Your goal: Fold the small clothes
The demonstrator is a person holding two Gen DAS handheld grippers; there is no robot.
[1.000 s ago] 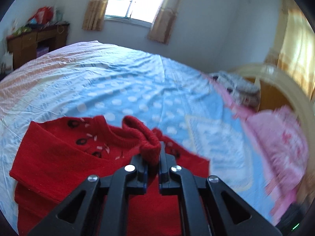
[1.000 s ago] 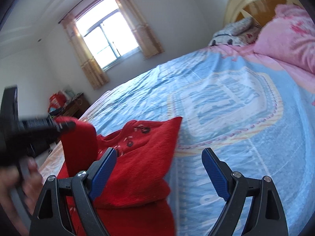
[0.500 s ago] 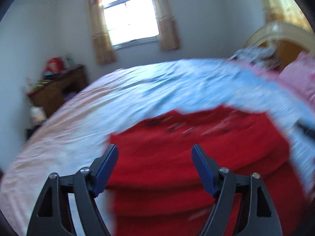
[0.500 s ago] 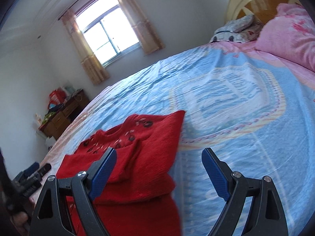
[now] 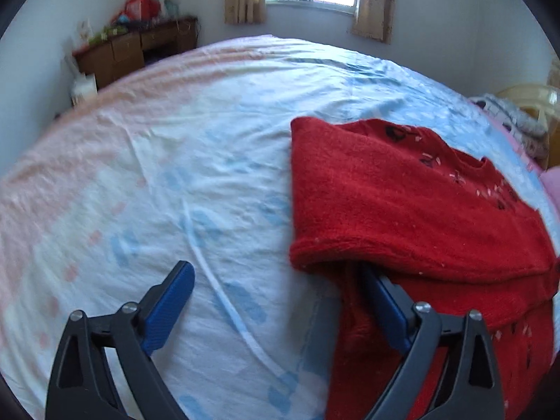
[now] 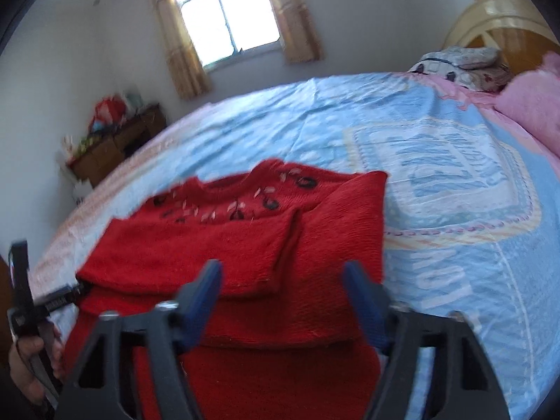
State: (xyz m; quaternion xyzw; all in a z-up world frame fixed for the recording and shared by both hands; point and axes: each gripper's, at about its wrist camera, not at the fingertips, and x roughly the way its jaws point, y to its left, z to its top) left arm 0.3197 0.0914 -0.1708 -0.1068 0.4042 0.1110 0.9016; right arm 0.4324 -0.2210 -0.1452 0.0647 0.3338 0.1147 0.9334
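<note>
A red knit sweater with dark and pale stitching at the neck lies flat on the bed, a sleeve folded across its chest. My left gripper sits low at the sweater's left edge, jaws opening wide. Its left finger is over bare sheet, and the right finger's tip is tucked under the folded sleeve's edge. My right gripper hovers over the sweater's lower middle. Its jaws are closing, with red cloth below them and nothing pinched. The left gripper also shows in the right wrist view, held by a hand.
The sweater rests on a blue, white and pink patterned bedsheet. A pink pillow and a folded blanket lie by the headboard. A cluttered wooden desk stands by the far wall under a curtained window.
My left gripper let go of the sleeve cuff, opened, and swung down to the sweater's left edge. The sleeve now lies across the chest. My right gripper narrowed and moved over the sweater.
</note>
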